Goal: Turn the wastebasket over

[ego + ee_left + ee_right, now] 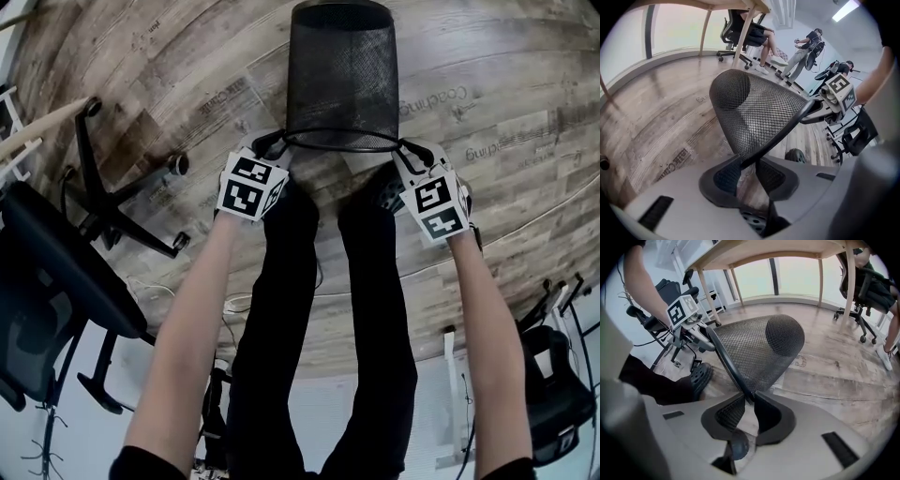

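A black wire-mesh wastebasket (342,75) is held tilted over the wood floor, its closed base away from me and its open rim towards me. My left gripper (272,145) is shut on the rim's left side. My right gripper (412,150) is shut on the rim's right side. In the left gripper view the rim wire runs in between the tips of the jaws (747,161), with the wastebasket (754,112) reaching away beyond them. The right gripper view shows the same at its jaws (749,399), below the wastebasket (759,352). Whether the base touches the floor I cannot tell.
My own dark-clad legs (309,309) and shoes (698,376) stand just behind the basket. An office chair (56,281) with a star base (122,187) is at the left, another chair (553,394) at the lower right. A wooden table's legs (820,282) and several people (806,51) are further off.
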Available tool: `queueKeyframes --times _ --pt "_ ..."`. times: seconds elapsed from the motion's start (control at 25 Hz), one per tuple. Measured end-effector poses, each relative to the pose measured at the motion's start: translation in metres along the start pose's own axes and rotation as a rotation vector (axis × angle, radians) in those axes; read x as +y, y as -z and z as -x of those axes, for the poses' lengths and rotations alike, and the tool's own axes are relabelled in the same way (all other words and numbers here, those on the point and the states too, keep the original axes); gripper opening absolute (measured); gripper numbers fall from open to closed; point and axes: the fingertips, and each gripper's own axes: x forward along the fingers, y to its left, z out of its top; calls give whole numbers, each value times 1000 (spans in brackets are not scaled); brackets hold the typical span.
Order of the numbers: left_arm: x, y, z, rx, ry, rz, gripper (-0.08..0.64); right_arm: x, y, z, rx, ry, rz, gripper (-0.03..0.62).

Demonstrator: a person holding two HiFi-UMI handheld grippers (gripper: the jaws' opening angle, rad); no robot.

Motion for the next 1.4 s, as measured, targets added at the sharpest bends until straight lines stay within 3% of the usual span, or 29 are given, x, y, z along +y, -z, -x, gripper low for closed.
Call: queueKeyframes --times 0.8,1.08,1.28,1.4 --pt "4 21 -12 54 -50 8 112 10 27 -24 60 -26 51 77" --pt "3 39 -7 117 -61 138 113 13 28 -27 62 -15 49 78" --pt "8 44 9 128 -79 204 121 9 33 -25 124 -33 -43 80" --pt "5 33 21 107 -38 251 190 10 29 -16 135 -53 -57 80"
